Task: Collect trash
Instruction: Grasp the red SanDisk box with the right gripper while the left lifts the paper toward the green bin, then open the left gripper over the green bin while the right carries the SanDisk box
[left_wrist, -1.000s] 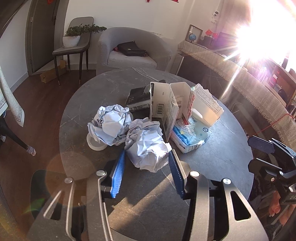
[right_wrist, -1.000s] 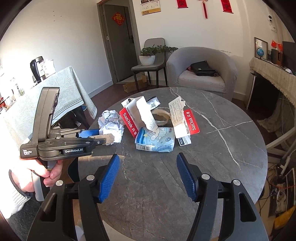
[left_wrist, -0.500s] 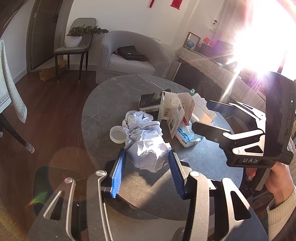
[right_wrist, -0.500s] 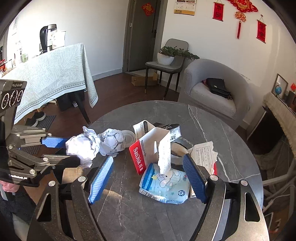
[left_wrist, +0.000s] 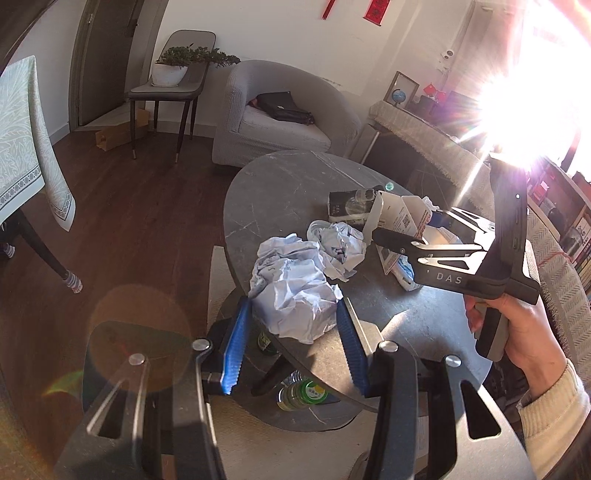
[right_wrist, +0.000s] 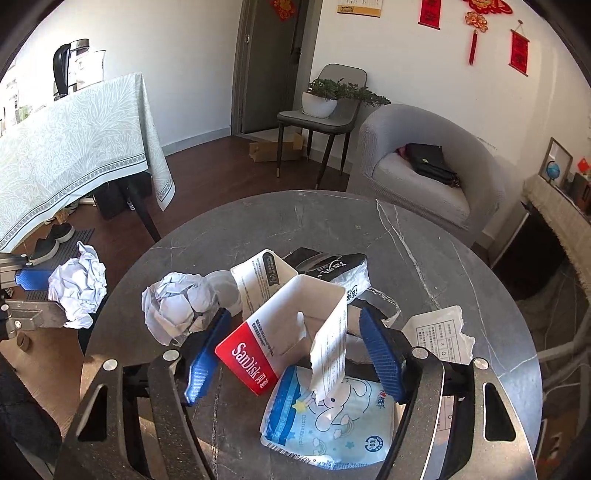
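Left gripper (left_wrist: 293, 341) clamped on a crumpled paper ball (left_wrist: 293, 299), blue pads pressed into both sides; the ball is held off the edge of the round dark marble table (left_wrist: 280, 192), and in the right wrist view the same ball (right_wrist: 75, 291) sits left of the tabletop between the left gripper's fingers. Right gripper (right_wrist: 295, 356) spread wide, gripping nothing, straddling the torn SanDisk box (right_wrist: 280, 332), whose red flap stands between the pads; can't tell if either pad touches it. Second crumpled paper ball (right_wrist: 177, 306) on the table just left of the box, near the left pad. Blue-and-white wipes pack (right_wrist: 328, 424) lies flat under the gripper, near table edge. Black packet (right_wrist: 325, 264) behind the box. Torn white leaflet (right_wrist: 439, 332) to the right. Green-capped bottles (left_wrist: 301, 395) under the table.
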